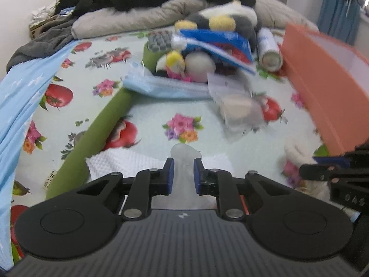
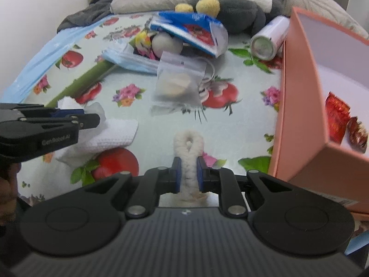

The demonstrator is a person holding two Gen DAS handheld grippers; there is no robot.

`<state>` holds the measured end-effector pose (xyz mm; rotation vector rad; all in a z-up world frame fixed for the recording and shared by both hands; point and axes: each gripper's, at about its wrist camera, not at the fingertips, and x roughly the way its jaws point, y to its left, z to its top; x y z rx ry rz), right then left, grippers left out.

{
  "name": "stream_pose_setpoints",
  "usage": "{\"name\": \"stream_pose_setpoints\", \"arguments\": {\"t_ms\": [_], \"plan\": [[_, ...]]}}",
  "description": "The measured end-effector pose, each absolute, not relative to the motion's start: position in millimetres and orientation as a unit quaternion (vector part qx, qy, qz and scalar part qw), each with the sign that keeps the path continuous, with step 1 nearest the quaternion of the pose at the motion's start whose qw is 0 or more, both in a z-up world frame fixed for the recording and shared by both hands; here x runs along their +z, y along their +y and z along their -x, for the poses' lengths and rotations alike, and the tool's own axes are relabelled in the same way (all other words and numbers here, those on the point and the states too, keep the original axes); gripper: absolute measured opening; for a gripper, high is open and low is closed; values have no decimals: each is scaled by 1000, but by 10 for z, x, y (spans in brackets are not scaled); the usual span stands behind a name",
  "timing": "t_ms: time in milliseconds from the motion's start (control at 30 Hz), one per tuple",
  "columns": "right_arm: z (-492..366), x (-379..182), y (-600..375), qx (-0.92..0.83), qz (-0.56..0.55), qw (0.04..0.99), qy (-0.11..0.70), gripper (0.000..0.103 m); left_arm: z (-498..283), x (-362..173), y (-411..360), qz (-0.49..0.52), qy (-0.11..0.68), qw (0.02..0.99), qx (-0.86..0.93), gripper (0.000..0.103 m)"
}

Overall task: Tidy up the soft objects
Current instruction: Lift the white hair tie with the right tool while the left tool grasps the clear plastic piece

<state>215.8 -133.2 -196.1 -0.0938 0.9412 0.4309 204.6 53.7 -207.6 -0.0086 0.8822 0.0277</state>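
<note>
A white waffle-weave cloth (image 1: pixel 120 161) (image 2: pixel 110 133) lies on the flowered bedsheet (image 1: pixel 161 106). My left gripper (image 1: pixel 183 161) (image 2: pixel 92 117) is shut on a bunched-up fold of it, which sticks up between the blue pads. My right gripper (image 2: pixel 189 160) is shut on a white fluffy loop (image 2: pixel 189 143) that stands up past its fingertips. In the left wrist view the right gripper (image 1: pixel 304 172) shows at the right edge. An open salmon-pink box (image 2: pixel 299 115) (image 1: pixel 322 80) stands just to the right of it.
Further back lies a pile: a grey-and-white plush toy (image 2: pixel 242 7), a blue bag (image 2: pixel 191 27), a face mask (image 2: pixel 129 60), a zip bag (image 2: pixel 177 83), a white can (image 2: pixel 267 41). A green tube (image 1: pixel 96 133) runs along the left. Red packets (image 2: pixel 336 115) lie in the box.
</note>
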Motion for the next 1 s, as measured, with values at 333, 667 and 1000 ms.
{"name": "stream_pose_setpoints", "arguments": {"t_ms": [333, 667, 1000], "plan": [[-2097, -1437, -1412, 207, 34, 895, 394, 17, -1909, -1398, 469, 44, 365, 930, 10, 21], [-1950, -1518, -1451, 208, 24, 889, 407, 17, -1775, -1477, 535, 114, 384, 916, -9, 27], [-1776, -1672, -1400, 221, 23, 877, 427, 17, -1396, -1668, 655, 101, 399, 911, 25, 34]]}}
